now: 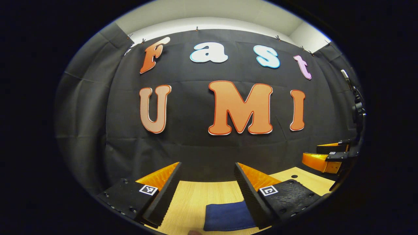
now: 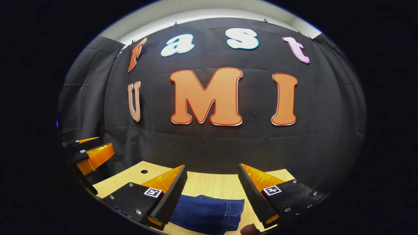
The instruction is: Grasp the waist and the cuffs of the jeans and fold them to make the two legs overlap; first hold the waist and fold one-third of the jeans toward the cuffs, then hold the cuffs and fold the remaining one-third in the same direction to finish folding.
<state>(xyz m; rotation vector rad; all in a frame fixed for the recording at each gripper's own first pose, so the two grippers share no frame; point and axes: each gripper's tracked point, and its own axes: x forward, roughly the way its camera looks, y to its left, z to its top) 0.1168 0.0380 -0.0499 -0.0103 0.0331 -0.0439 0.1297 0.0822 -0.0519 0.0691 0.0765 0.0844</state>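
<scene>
Left gripper view: both hand-held grippers (image 1: 207, 182) (image 2: 212, 186) hang released above the folded dark blue denim jeans (image 2: 209, 212) on the pale wooden surface (image 1: 196, 195); a careless bump could undo the folds.

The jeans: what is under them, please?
The jeans lie on a light wooden table, which shows bare beyond them and beside them. The part of the table beneath the cloth is covered, so anything lying there cannot be seen.
</scene>
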